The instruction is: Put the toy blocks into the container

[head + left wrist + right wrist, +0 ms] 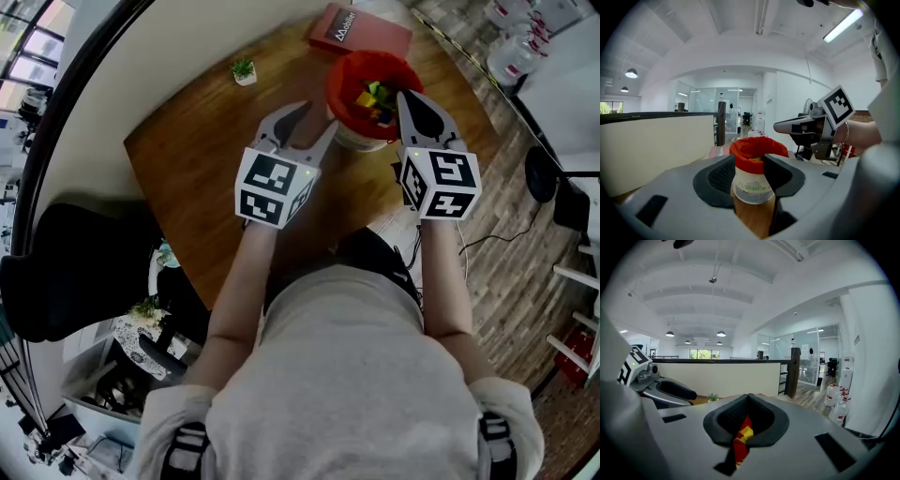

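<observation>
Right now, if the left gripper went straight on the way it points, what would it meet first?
Probably the tub with the red liner: seen from the left gripper, it stands dead ahead, framed by the open jaws, though how near is unclear.

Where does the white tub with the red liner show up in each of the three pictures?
Head view: white tub with the red liner, top centre.
Left gripper view: low centre, between the parted jaws.
Right gripper view: only a red and yellow sliver under the shut jaws, probably it.
Shared landmark: the brown wooden table.
</observation>
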Motion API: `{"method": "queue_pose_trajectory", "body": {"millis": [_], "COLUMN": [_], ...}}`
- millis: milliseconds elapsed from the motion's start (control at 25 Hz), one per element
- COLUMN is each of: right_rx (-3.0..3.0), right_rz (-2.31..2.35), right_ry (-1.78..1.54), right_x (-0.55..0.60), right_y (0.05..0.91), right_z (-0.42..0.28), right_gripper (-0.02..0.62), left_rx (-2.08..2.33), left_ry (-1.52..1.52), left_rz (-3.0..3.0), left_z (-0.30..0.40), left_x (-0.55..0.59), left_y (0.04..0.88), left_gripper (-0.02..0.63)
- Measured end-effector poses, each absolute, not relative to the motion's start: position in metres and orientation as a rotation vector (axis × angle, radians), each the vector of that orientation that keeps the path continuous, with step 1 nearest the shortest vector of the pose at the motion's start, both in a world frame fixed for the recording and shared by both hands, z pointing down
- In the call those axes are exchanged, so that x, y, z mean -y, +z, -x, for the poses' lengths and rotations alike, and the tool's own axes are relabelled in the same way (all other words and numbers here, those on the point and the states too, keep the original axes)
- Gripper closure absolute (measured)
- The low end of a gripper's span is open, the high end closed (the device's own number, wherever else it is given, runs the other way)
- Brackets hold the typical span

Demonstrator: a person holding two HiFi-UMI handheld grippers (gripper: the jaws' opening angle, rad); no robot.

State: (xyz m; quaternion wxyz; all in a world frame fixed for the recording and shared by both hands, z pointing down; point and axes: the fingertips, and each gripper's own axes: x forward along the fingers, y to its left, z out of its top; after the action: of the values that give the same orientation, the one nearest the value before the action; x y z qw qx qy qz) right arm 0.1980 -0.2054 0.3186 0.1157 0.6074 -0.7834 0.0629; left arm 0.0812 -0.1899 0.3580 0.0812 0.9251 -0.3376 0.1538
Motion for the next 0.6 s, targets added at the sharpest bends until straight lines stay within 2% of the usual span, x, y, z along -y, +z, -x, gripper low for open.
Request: {"method": "queue_pose_trajectory", "body": {"millis": [600], "right_rx": [2.437], "right_rz": [-1.608], "right_ry": [0.121], "right_x": [0.201], "right_y": [0.308], "right_z": [-0.166], "right_gripper": [0.584], "left_rx": [1.054], "left_ry": [0.42], "left_rz": [-2.756], "left_z": [-0.067], "left_x": [0.187], "left_y": [0.349], "left_gripper": [0.436]}}
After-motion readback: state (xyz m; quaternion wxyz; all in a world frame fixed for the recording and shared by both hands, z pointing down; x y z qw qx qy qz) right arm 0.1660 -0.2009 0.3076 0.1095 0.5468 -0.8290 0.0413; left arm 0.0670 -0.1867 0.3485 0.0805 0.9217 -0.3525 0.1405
